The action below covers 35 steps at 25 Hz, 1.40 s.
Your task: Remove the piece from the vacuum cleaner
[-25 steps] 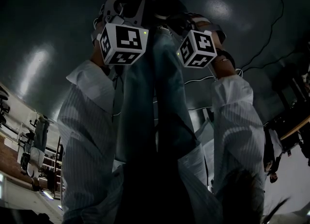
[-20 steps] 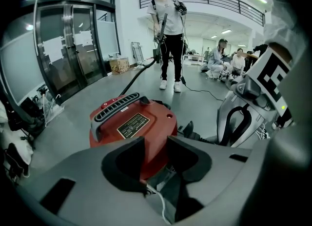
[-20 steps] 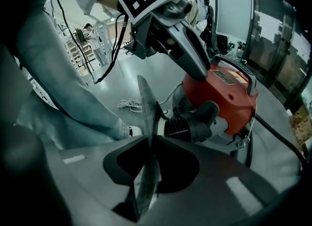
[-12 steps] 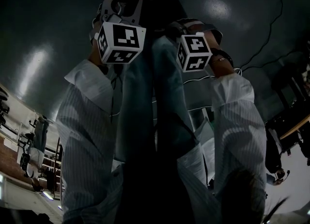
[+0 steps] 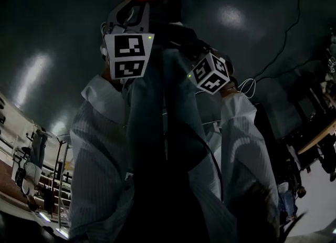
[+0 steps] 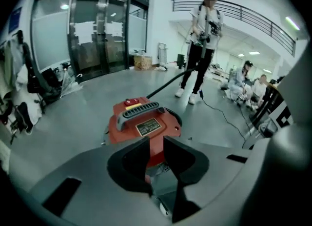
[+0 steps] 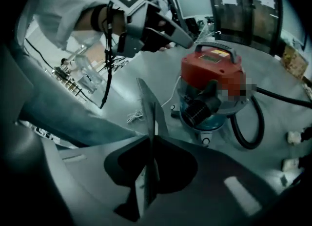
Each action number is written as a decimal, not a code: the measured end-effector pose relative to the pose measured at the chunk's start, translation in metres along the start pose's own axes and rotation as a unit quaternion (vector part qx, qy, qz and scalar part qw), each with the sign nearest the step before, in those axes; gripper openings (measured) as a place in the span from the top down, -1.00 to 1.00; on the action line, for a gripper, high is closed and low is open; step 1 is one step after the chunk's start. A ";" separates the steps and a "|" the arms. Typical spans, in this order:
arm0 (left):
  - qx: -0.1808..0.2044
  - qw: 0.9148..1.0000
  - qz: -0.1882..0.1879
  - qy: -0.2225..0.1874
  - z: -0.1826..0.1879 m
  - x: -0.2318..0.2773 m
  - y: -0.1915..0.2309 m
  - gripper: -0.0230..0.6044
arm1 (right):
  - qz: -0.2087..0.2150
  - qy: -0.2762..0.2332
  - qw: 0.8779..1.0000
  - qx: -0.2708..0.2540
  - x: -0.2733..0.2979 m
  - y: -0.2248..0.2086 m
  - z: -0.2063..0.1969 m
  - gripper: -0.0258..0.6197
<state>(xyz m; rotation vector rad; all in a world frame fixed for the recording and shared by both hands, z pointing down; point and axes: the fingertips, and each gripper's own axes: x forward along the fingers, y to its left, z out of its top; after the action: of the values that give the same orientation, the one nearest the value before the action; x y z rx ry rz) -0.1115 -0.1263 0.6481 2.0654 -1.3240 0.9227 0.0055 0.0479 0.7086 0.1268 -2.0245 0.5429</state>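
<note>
The vacuum cleaner (image 7: 212, 73), with a red plastic lid and a clear tub, stands on a glossy grey floor (image 6: 73, 117) with open room all round. The left gripper (image 6: 156, 144) has its fingers apart, closing and empty. The right gripper (image 7: 149, 144) fingers are closing narrow on 1 thin, flat grey piece (image 7: 145, 100). Since 1 second ago, the right gripper's marker cube (image 5: 210, 73) has tilted and sunk.

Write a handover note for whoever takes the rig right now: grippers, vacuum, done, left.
Left hand-held gripper: jaws apart and closing, aimed at the red lid of the vacuum cleaner; nothing gripped.
Right hand-held gripper: jaws closing, almost together on a thin grey strip, clear of the vacuum cleaner.
The vacuum cleaner stands on the floor with its hose attached.
Done: unclear; can't tell if the strip is the piece.
Left: probably grip at the lid and pull the piece off.
</note>
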 end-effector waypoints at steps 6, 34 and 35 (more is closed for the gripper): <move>-0.063 0.997 0.039 -0.034 0.048 -0.107 0.019 0.91 | -0.033 -0.087 0.991 0.101 -0.095 0.012 0.064 0.84; -0.092 0.943 0.104 -0.302 0.308 -0.460 -0.006 0.91 | -0.070 -0.435 0.896 0.062 -0.499 0.107 0.349 0.83; -0.092 0.943 0.105 -0.303 0.307 -0.463 -0.005 0.92 | -0.069 -0.436 0.895 0.062 -0.500 0.109 0.350 0.83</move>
<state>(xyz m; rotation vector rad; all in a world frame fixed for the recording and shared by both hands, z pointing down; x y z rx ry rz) -0.1597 -0.0837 0.0964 2.1695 -1.8869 0.2104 -0.0622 -0.0716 0.1044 0.6914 -2.8136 0.5806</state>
